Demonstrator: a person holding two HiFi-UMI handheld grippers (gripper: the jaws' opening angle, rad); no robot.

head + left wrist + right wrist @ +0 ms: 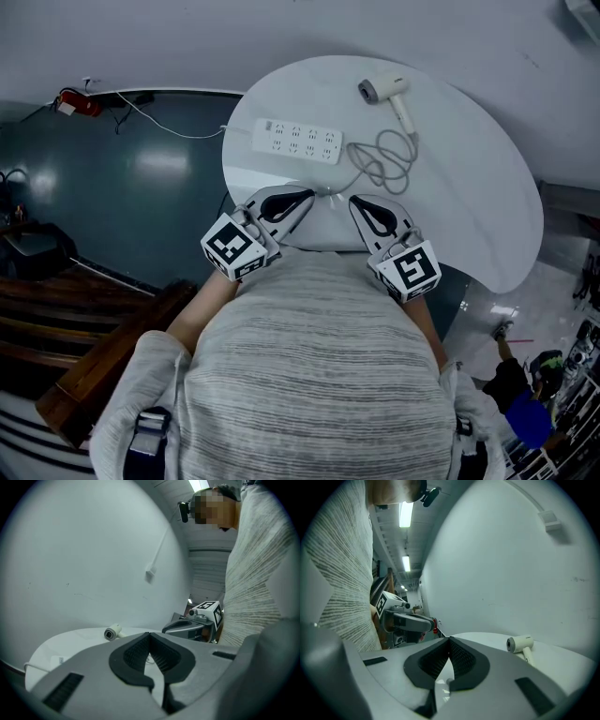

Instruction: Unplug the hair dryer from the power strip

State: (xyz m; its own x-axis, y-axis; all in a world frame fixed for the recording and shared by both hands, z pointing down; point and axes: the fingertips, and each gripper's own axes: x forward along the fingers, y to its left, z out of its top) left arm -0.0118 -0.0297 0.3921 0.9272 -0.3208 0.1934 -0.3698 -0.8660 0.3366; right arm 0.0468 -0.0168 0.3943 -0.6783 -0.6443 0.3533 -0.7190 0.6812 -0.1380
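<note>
A white hair dryer [384, 91] lies at the far side of the round white table [487, 197], and its grey cord [384, 161] is coiled in front of it. From the coil the cord runs toward the near edge and ends between my two gripper tips. A white power strip [298, 141] lies left of the coil. My left gripper [307, 198] and right gripper [355, 201] hover over the near edge, tips angled toward each other. Both are shut, with nothing between their pads. The dryer [111, 633] shows in the left gripper view, and again as the dryer [520, 643] in the right gripper view.
The strip's own white lead [178, 129] runs left off the table to a red-marked fitting [73, 101] by the wall. Dark floor lies to the left, with wooden furniture [84, 356] at the lower left. A pale wall rises behind the table.
</note>
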